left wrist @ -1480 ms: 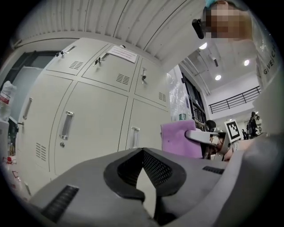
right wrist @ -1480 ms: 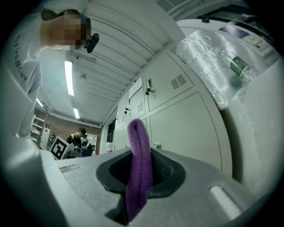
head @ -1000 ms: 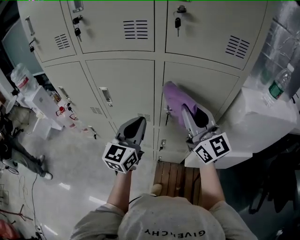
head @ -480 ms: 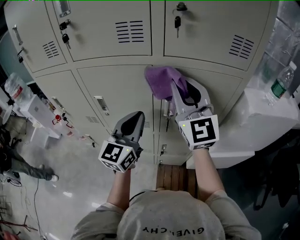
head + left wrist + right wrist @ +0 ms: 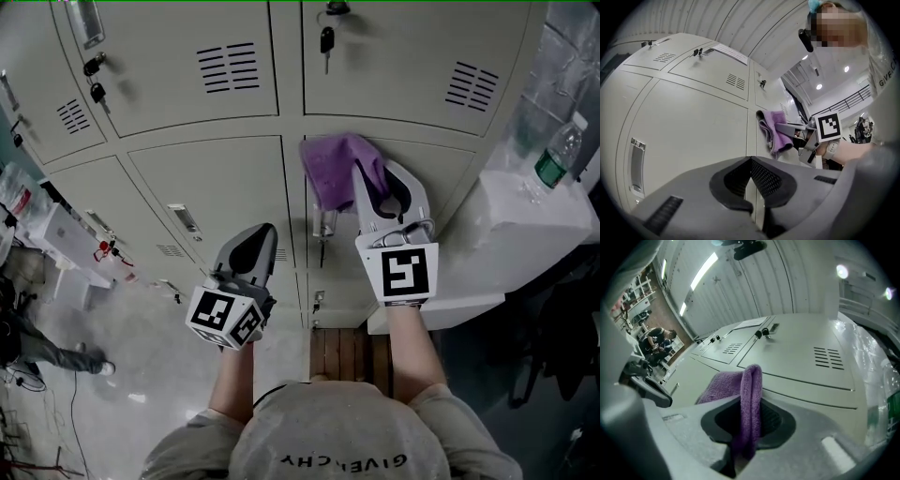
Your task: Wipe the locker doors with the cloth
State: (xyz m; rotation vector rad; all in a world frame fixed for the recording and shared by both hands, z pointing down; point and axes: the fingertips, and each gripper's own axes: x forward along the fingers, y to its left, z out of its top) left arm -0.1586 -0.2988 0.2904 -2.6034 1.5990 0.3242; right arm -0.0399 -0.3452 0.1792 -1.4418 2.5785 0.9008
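Observation:
A purple cloth (image 5: pixel 336 171) is pressed flat on the upper left corner of the lower right locker door (image 5: pixel 441 178), over the seam beside the middle door (image 5: pixel 225 183). My right gripper (image 5: pixel 364 176) is shut on the cloth, and a fold of it (image 5: pixel 750 394) stands up between the jaws. My left gripper (image 5: pixel 255 234) hangs lower and to the left, shut with nothing in it, its tips (image 5: pixel 750 161) close to the middle door without touching it. The left gripper view shows the cloth (image 5: pixel 776 131) on the door to the right.
Keys (image 5: pixel 325 39) hang in the upper locker's lock. A latch (image 5: pixel 323 225) sticks out just under the cloth, and a handle (image 5: pixel 183 217) sits on the middle door. A water bottle (image 5: pixel 555 155) stands on a plastic-wrapped white block (image 5: pixel 525 220) at right. Wooden boards (image 5: pixel 347 352) lie underfoot.
My right gripper has carried the cloth up the lower right door, from around its latch to its top left corner. The left gripper has hardly moved.

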